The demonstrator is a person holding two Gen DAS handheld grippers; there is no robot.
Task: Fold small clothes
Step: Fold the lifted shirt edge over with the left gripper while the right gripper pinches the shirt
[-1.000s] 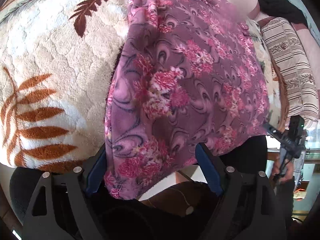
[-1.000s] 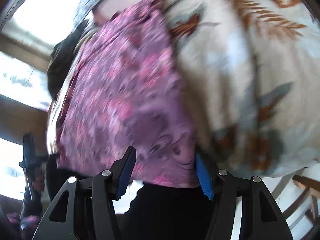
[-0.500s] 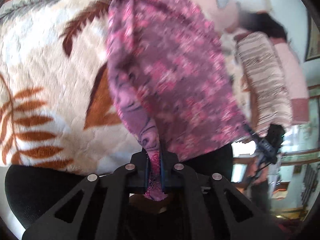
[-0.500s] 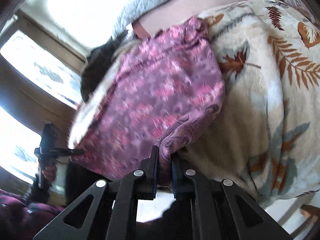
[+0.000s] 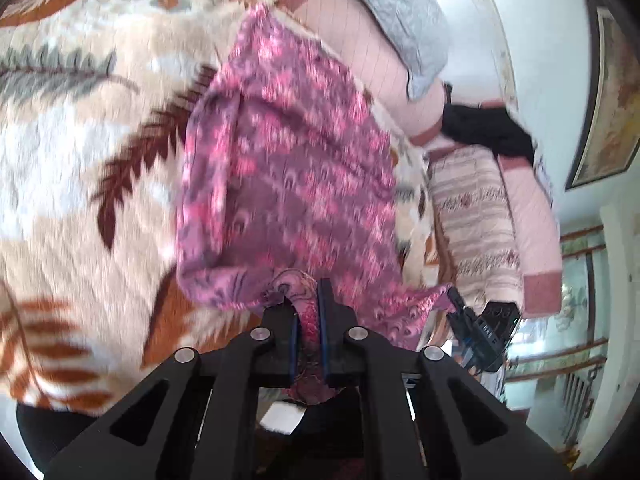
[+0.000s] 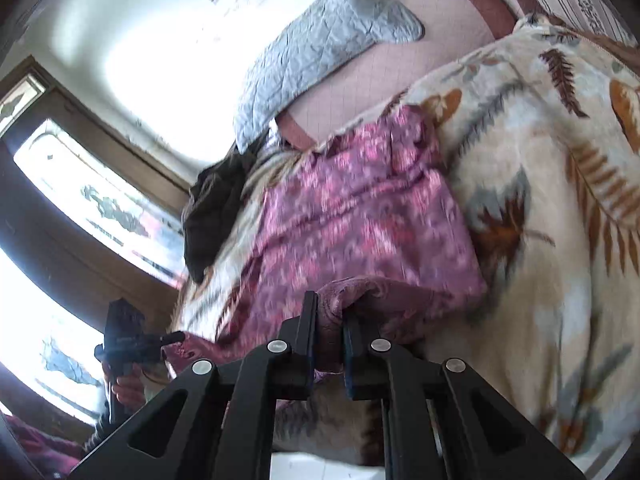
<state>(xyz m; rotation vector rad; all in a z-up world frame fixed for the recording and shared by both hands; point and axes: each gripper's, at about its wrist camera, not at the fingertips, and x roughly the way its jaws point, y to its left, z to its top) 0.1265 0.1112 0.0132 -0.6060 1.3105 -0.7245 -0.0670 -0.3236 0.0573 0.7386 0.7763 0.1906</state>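
both grippers, left gripper [image 5: 308, 316] and right gripper [image 6: 328, 332], pinch purple cloth's [image 5: 288, 168] near edge; cloth runs lengthwise away.

A bed [image 6: 560, 208] with a leaf-patterned blanket stands beside a bright window [image 6: 96, 200], a framed picture [image 5: 608, 92] on the pale wall.

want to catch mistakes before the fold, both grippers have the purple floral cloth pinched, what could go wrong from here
1. The left gripper and right gripper each pinch only a small bunched bit of the purple floral cloth's near edge, so a corner might slip out mid-fold.
2. The cloth already looks creased on its left side, so folding now could lock in wrinkles.
3. The fuzzy leaf-print blanket underneath may drag the fabric and skew the fold.
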